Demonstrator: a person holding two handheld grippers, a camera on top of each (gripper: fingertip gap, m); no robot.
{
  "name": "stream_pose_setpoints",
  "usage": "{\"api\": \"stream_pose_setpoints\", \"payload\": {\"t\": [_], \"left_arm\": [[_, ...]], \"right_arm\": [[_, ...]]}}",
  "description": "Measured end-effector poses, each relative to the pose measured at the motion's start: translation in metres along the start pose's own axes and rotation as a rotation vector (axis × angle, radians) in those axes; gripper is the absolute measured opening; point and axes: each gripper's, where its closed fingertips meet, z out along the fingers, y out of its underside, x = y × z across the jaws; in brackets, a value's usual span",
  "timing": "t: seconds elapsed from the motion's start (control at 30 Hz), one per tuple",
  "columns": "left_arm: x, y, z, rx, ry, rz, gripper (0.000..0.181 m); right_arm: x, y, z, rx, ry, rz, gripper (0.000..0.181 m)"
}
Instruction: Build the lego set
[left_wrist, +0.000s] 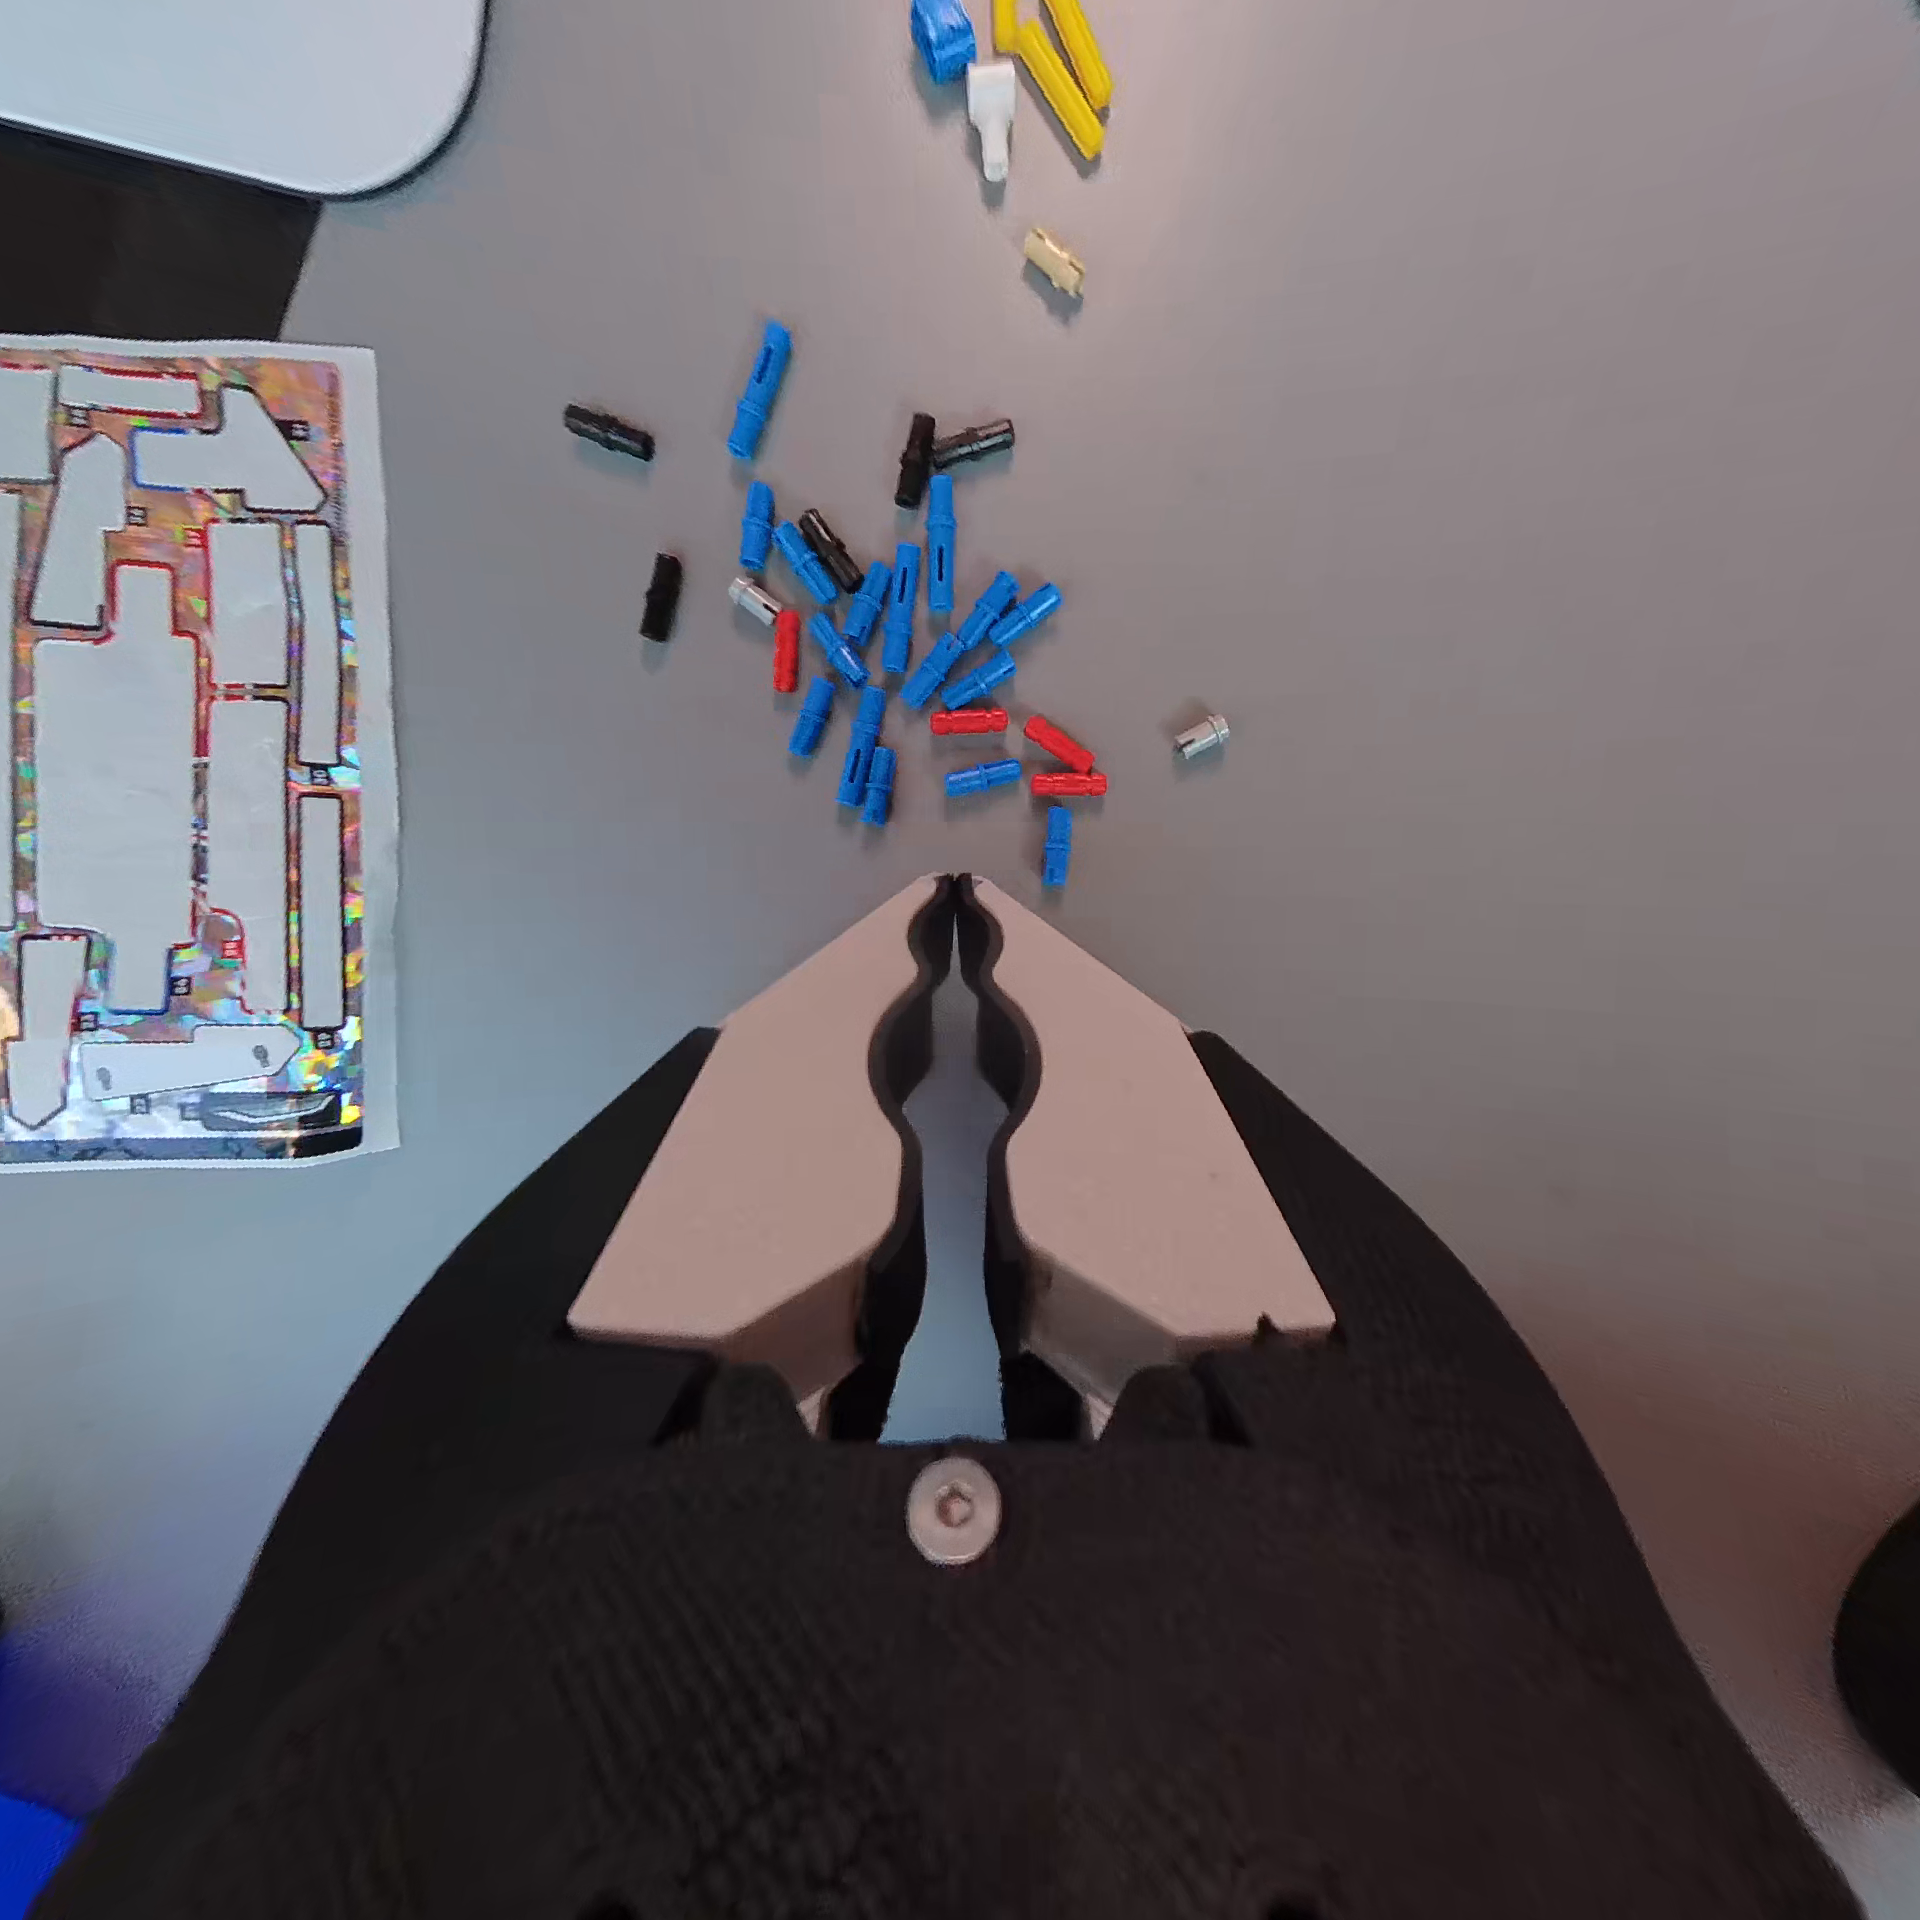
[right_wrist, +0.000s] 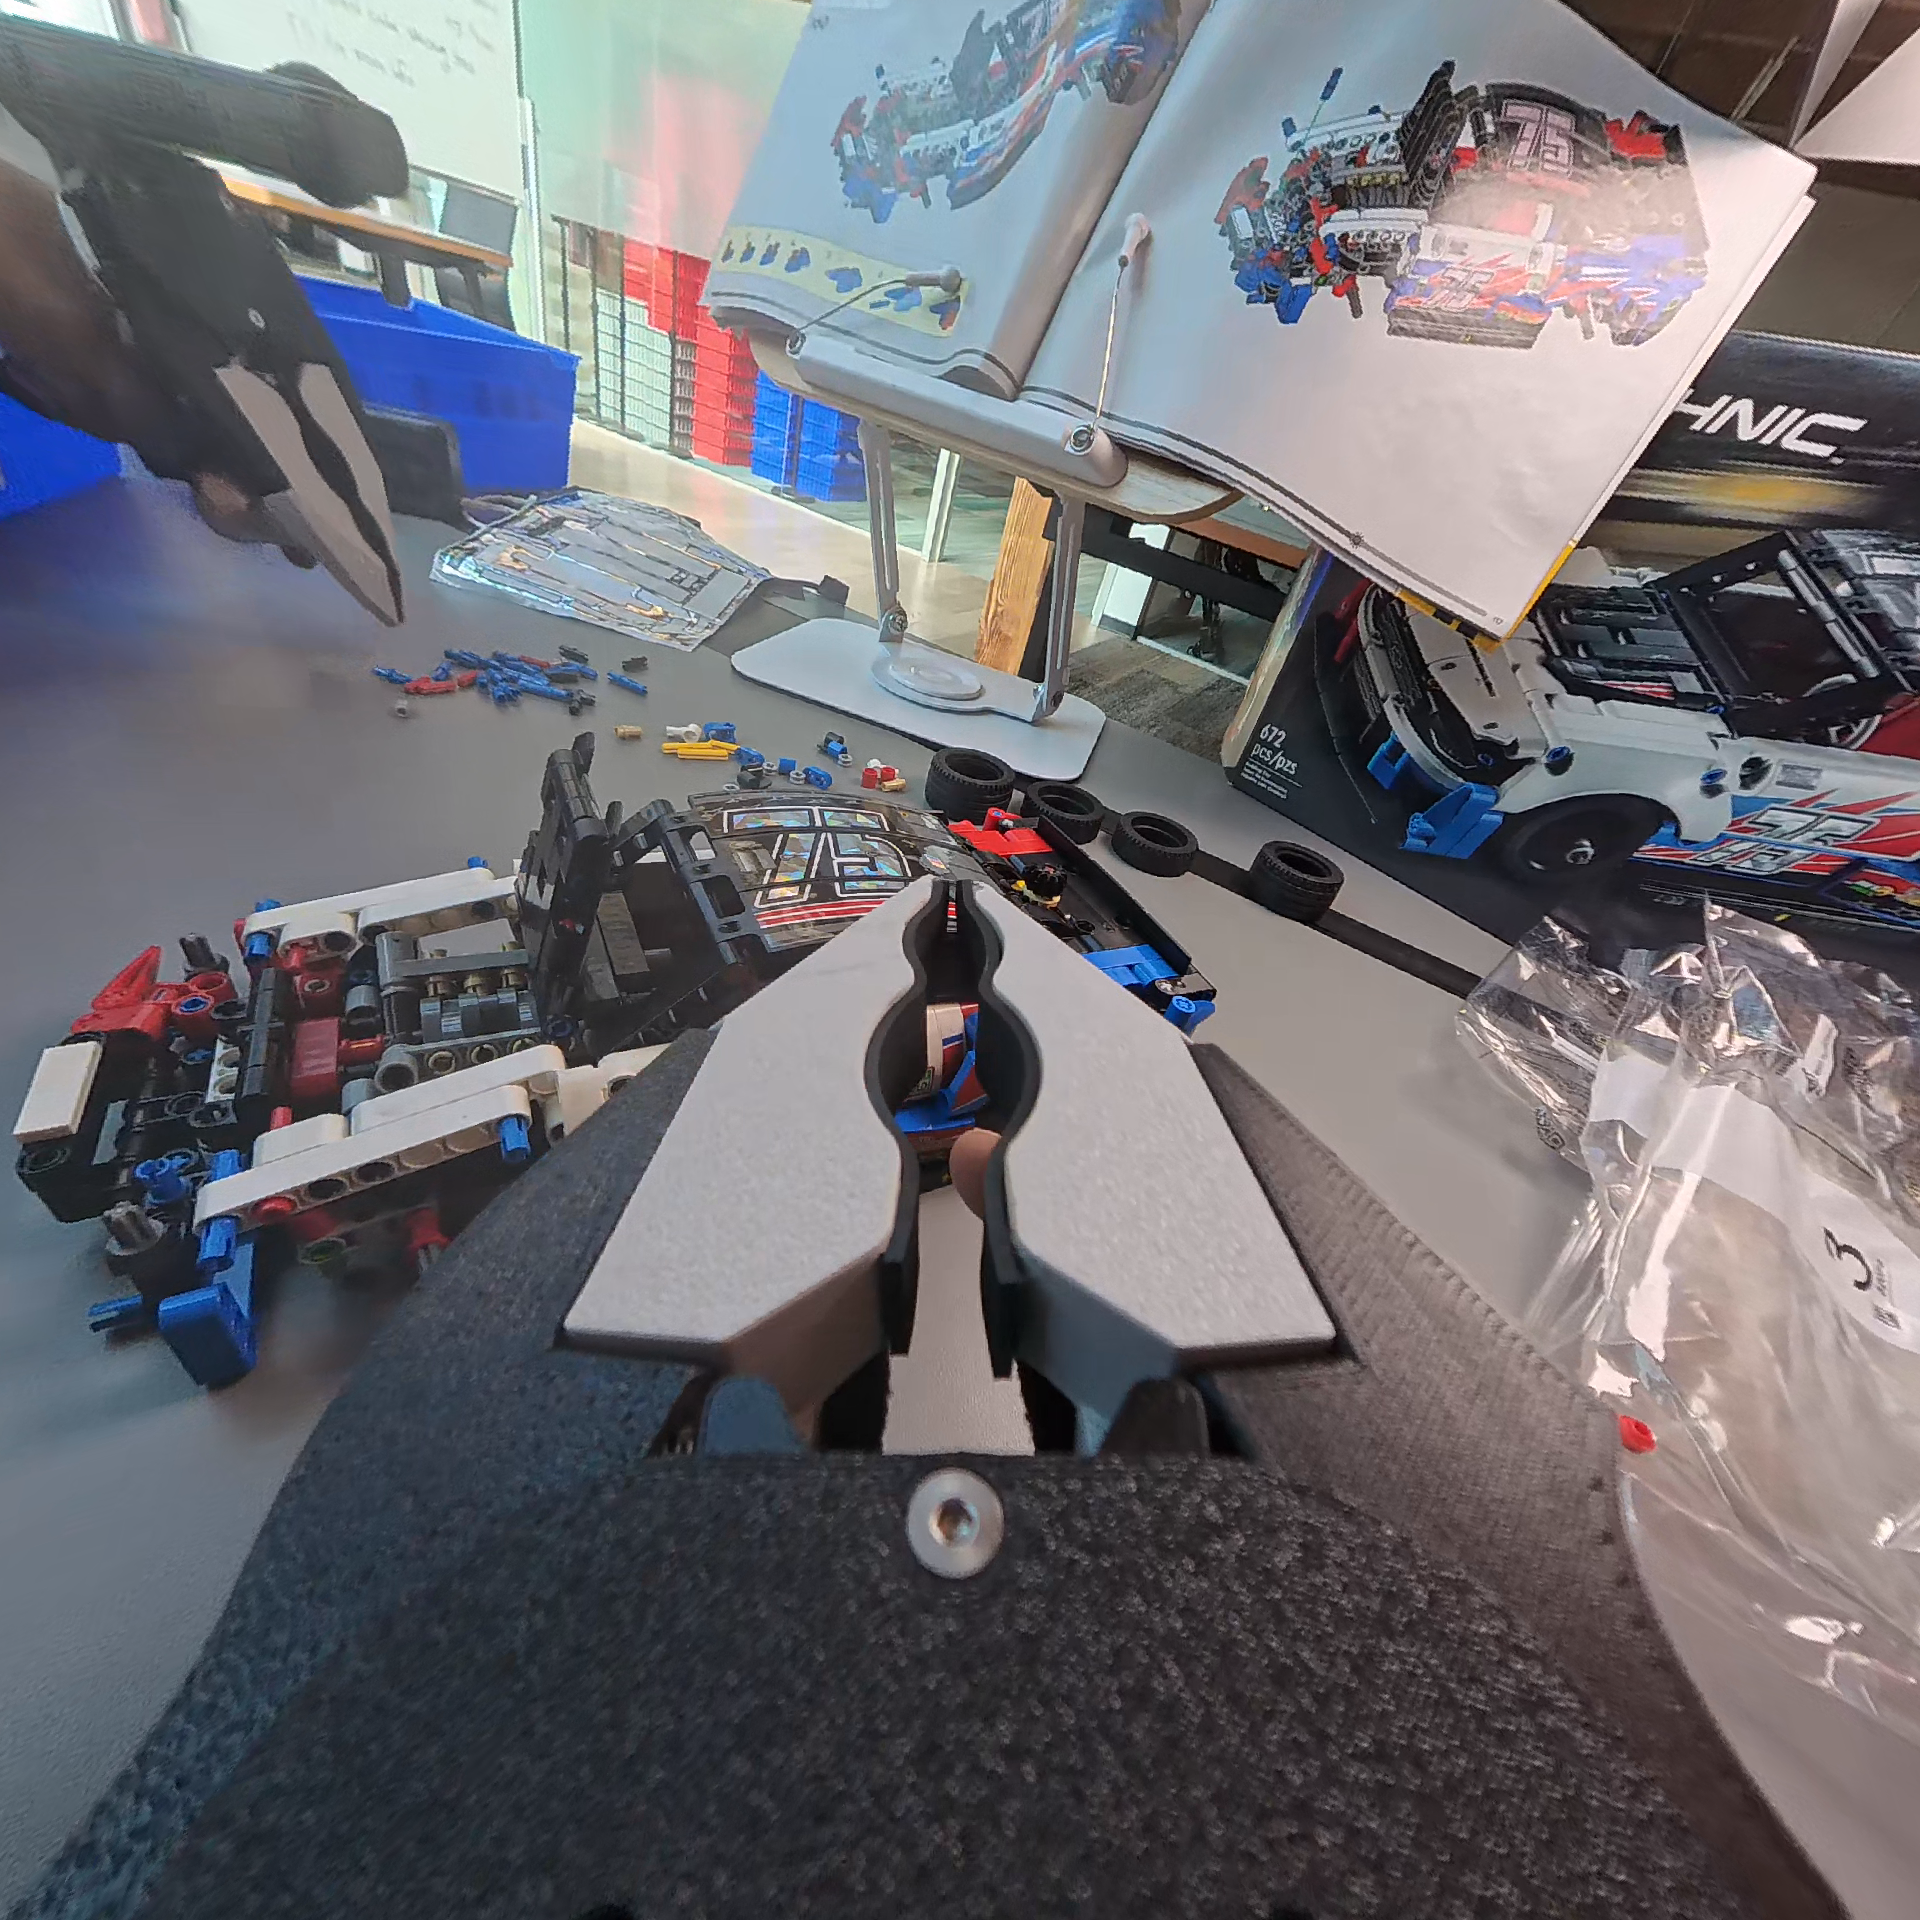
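A part-built black, white, red and blue lego car (right_wrist: 416, 997) lies on the grey table (right_wrist: 1351, 1039). My right gripper (right_wrist: 954, 899) is shut, with its tips at the edge of the car's stickered roof (right_wrist: 821, 852); I cannot tell whether it pinches it. My left gripper (left_wrist: 956, 883) is shut and empty, held above the table just short of a loose pile of blue, red and black pins (left_wrist: 894, 644). In the right wrist view it (right_wrist: 384, 613) hangs above the same pile (right_wrist: 509, 675).
A foil sticker sheet (left_wrist: 177, 748) lies left of the pins. Yellow, white and blue pieces (left_wrist: 1060, 73) lie beyond them. An open booklet (right_wrist: 1351, 260) sits on a stand (right_wrist: 935, 686). Several tyres (right_wrist: 1153, 842), the set's box (right_wrist: 1662, 748) and plastic bags (right_wrist: 1745, 1143) are at the right. The gap from one gripper's tips to the other's is roughly 40 cm.
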Motion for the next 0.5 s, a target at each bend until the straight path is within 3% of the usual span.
{"api": "stream_pose_setpoints", "payload": {"t": [0.13, 0.33, 0.5], "left_arm": [[-0.01, 0.0, -0.003, 0.016, -0.015, -0.023, 0.007], [0.027, -0.003, 0.006, 0.014, 0.164, -0.019, 0.017], [0.037, 0.003, 0.016, -0.065, 0.135, 0.027, 0.017]], "right_arm": [[-0.001, 0.0, 0.001, -0.002, -0.006, -0.002, 0.0], [0.0, 0.0, 0.0, -0.001, -0.007, 0.001, 0.0], [0.0, -0.002, 0.0, 0.009, -0.015, 0.008, 0.0]]}}
